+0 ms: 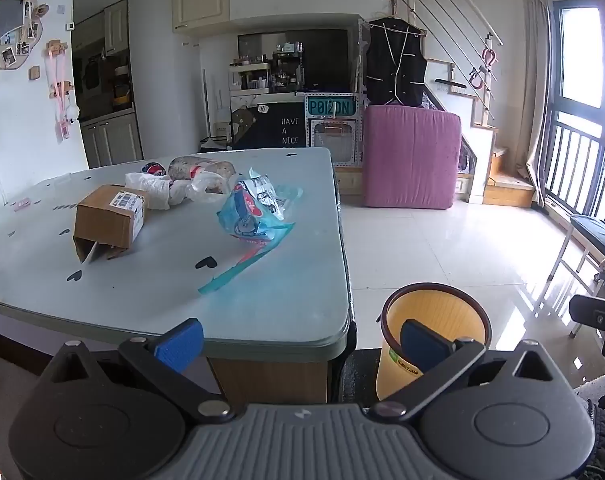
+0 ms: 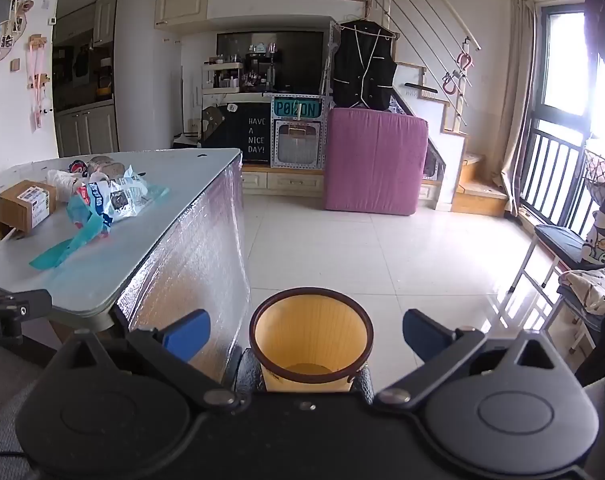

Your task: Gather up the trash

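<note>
Trash lies on the pale green table: a brown cardboard box, a blue plastic wrapper with a teal strip, white crumpled bags and a clear plastic bottle. A yellow trash bin stands on the floor by the table's corner. My left gripper is open and empty, in front of the table's near edge. My right gripper is open and empty, just above and before the bin. The box and wrapper show at the left in the right wrist view.
A pink upright mattress stands against a cabinet at the back. A folding chair with cloth stands by the window on the right. White tiled floor stretches beyond the bin. The table's side is wrapped in bubble foil.
</note>
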